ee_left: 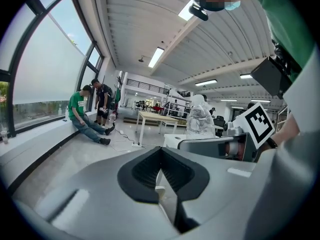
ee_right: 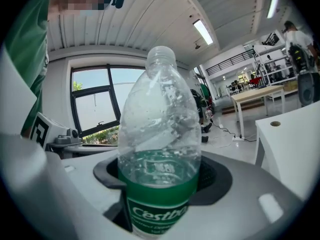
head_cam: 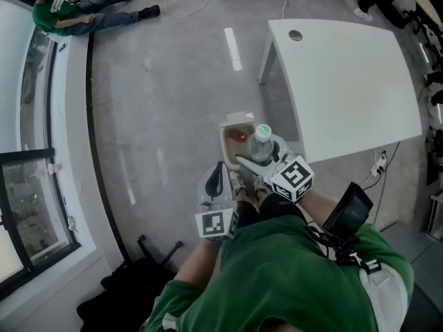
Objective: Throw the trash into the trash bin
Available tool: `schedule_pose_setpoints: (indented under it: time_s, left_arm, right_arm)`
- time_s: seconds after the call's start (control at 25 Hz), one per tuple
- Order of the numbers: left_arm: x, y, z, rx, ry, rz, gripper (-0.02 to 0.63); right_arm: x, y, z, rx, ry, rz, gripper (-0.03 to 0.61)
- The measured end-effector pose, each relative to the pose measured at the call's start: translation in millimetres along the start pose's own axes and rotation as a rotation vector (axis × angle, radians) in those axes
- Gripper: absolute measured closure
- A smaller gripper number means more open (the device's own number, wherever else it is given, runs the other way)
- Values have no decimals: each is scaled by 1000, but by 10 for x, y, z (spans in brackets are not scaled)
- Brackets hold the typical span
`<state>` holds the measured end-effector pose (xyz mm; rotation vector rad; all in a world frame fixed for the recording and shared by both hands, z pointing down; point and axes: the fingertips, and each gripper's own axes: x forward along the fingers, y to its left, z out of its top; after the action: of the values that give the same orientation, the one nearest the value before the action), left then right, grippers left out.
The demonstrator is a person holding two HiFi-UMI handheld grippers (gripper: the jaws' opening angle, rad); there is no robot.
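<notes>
Currently the right tongs (ee_right: 160, 184) clamp a clear plastic bottle (ee_right: 161, 109) at its green label, neck up. The trash bin (head_cam: 227, 127) stands on the floor just ahead of and below them, with something red inside. The left tongs (ee_left: 161, 179), beside the right, are pressed together and empty. Bring the bottle squarely over the bin's opening before releasing, so it cannot glance off the rim.

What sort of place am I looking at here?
Probably an open-plan lab or workshop office: a white table on a concrete floor, cables trailing across it, tall windows and strip lights overhead.
</notes>
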<state>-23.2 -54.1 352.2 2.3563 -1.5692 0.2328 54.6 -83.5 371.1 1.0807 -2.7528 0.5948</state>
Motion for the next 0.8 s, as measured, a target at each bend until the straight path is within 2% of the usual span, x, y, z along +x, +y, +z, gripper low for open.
schedule_pose_setpoints:
  time_s: [0.12,0.28,0.52,0.8]
  left_arm:
    - [105,107,-144,14,12,-13,607]
    - [180,226,-459,0,120,-4,607]
    - [364,334,-894,21,176,-37,607]
    - [522,394,-1361,5,235,-45,607]
  right_arm:
    - [178,-35,-142,-24,35,9,253]
    - [379,-38,-476,-27,101,26,253]
    - [635,-118,-990,-60,176,42,253]
    - [810,-304,-1547,-48,241,46,253]
